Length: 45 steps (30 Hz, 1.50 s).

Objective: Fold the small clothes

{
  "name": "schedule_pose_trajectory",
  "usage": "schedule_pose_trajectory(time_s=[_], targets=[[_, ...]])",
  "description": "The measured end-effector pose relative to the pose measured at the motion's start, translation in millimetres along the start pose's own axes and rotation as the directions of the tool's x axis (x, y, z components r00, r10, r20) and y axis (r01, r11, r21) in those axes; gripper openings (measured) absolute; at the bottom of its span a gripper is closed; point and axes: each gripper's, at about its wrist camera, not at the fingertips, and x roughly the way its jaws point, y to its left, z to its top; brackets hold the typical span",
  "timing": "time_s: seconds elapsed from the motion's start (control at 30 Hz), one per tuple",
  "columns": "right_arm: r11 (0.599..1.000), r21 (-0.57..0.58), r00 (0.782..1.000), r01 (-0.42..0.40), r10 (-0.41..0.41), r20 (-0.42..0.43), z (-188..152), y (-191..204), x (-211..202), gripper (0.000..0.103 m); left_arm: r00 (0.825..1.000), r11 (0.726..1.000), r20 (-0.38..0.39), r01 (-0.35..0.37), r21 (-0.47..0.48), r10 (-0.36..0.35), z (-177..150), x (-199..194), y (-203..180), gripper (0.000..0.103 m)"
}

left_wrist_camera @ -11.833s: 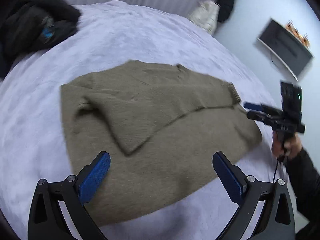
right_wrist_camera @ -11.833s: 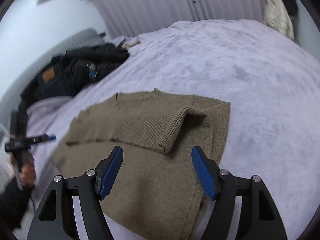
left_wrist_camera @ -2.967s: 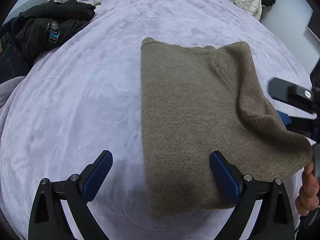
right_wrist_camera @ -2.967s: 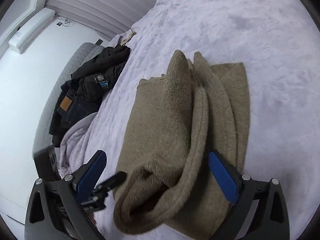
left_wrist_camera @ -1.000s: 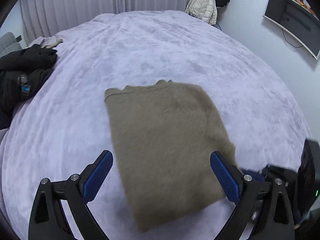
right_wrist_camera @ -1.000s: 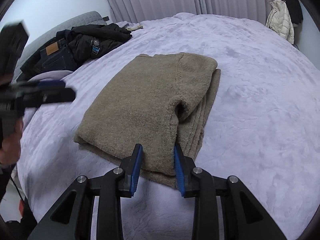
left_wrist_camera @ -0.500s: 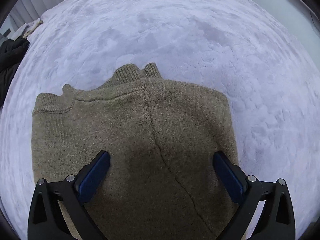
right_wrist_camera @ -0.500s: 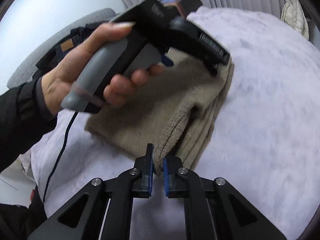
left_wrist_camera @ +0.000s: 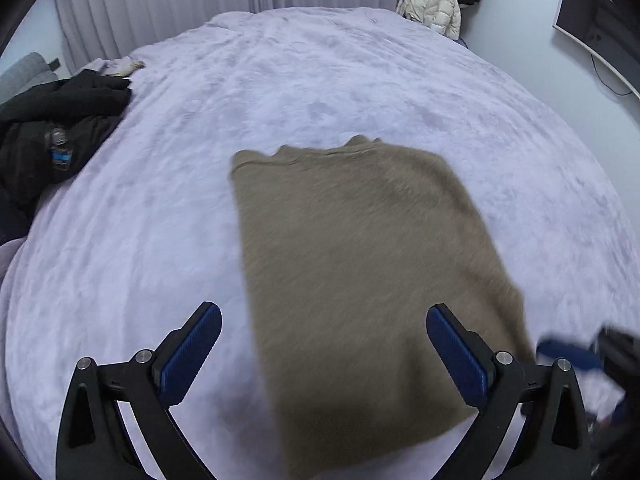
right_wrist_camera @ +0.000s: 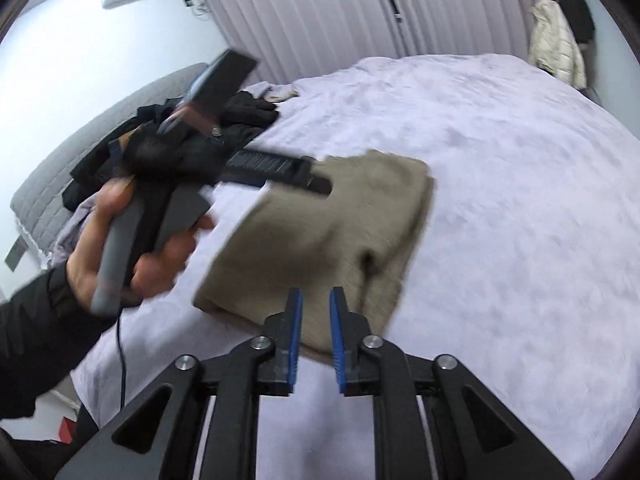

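Olive-brown knit, the sweater [left_wrist_camera: 352, 264] lies folded into a compact rectangle on the lilac bed [left_wrist_camera: 320, 80], so folding looks essentially done, with the left tool [left_wrist_camera: 320, 356] spread wide above it and the right tool [right_wrist_camera: 315, 330] empty, jaws opening.

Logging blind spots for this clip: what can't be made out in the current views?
- Sweater: near edge hidden behind the left gripper in the left wrist view; its folds are motion-blurred in both views.
- Right gripper, opening: whether its fingers touch the sweater is unclear.
- Dark clothes: cut off by the left edge.
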Motion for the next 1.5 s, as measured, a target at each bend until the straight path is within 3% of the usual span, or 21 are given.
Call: schedule_pose_trajectory(time_s=[0.03,0.07,0.1,0.13,0.17,0.2,0.27,0.37,0.47,0.5,0.6,0.7,0.8,0.9,1.0,1.1,1.27,1.37,1.5], targets=[[1.000,-0.025,1.000,-0.001,0.000,-0.018,6.0,4.1,14.0,0.059,1.000,1.000,0.005,-0.030,0.003,0.030,-16.7,-5.2,9.5,0.103],[0.997,-0.058,0.998,0.054,-0.056,-0.031,8.9,3.3,28.4,0.070,0.999,0.999,-0.002,-0.045,-0.001,0.045,-28.9,-5.5,24.8,0.103],[0.985,-0.065,0.985,0.159,-0.163,-0.054,7.3,-6.3,42.2,0.078,0.999,0.999,-0.019,-0.049,-0.007,0.049,-44.8,-5.6,33.7,0.103],[0.965,-0.045,0.957,0.260,-0.263,-0.120,5.3,-19.1,59.0,0.078,0.998,0.998,-0.043,-0.055,-0.004,0.055,-58.3,-4.5,39.1,0.103],[0.955,0.008,0.937,0.295,-0.288,-0.200,0.9,-37.8,70.4,0.078,0.996,0.998,-0.063,-0.058,0.013,0.059,-75.1,-3.9,42.1,0.103],[0.965,0.103,0.952,0.242,-0.215,-0.217,-4.5,-53.8,69.1,0.078,0.996,0.998,-0.063,-0.060,0.034,0.062,-85.2,-3.6,40.9,0.103],[0.958,0.187,0.969,0.217,-0.189,-0.158,-5.0,-56.9,46.5,0.078,0.997,0.996,-0.046,-0.059,0.061,0.061,-95.1,-3.0,34.6,0.103],[0.961,0.143,0.972,0.235,-0.230,-0.051,2.4,-29.6,12.5,0.079,0.999,0.998,-0.017,-0.032,0.055,0.033,-82.7,8.9,18.4,0.103],[0.964,0.114,0.971,0.241,-0.239,-0.032,3.0,-7.9,0.5,0.079,0.991,0.990,-0.020,-0.130,0.050,0.131,-74.5,29.9,18.4,0.103],[0.962,0.095,0.967,0.255,-0.252,-0.038,2.3,-2.5,-0.7,0.079,0.992,0.993,-0.053,-0.116,0.007,0.116,-75.4,36.1,29.7,0.103],[0.946,0.067,0.948,0.317,-0.314,-0.057,-9.1,-7.3,-7.6,0.079,0.994,0.988,-0.103,0.012,-0.154,-0.028,-91.0,35.2,69.4,0.103],[0.937,0.089,0.941,0.338,-0.332,-0.068,-21.8,-21.1,-18.3,0.079,0.996,0.990,-0.090,0.004,-0.143,-0.017,-100.9,14.7,74.2,0.103],[0.943,0.104,0.948,0.317,-0.310,-0.076,-18.5,-26.1,-17.8,0.079,0.995,0.989,-0.033,0.089,-0.117,-0.094,-88.7,-8.9,70.7,0.103],[0.950,0.118,0.956,0.289,-0.281,-0.084,-3.3,-34.7,-2.5,0.080,0.985,0.975,-0.034,0.162,-0.155,-0.169,-51.5,-3.5,72.9,0.103],[0.946,0.211,0.966,0.246,-0.222,-0.131,11.4,-61.1,19.6,0.081,0.955,0.935,-0.098,0.249,-0.254,-0.281,-14.1,35.9,80.6,0.103],[0.935,0.333,0.987,0.124,-0.082,-0.138,20.1,-86.6,36.1,0.081,0.921,0.909,-0.165,0.295,-0.296,-0.353,5.6,69.4,76.9,0.103],[0.919,0.394,0.986,0.031,0.035,-0.161,34.0,-110.4,68.3,0.081,0.909,0.914,-0.202,0.309,-0.261,-0.365,21.6,96.7,56.7,0.103],[0.900,0.436,0.972,-0.025,0.123,-0.199,35.2,-117.2,99.1,0.081,0.901,0.909,-0.205,0.326,-0.260,-0.382,26.5,109.4,42.8,0.103],[0.918,0.393,0.966,-0.042,0.138,-0.218,37.3,-106.2,129.8,0.084,0.896,0.896,-0.170,0.361,-0.258,-0.411,30.3,118.8,34.8,0.103]])
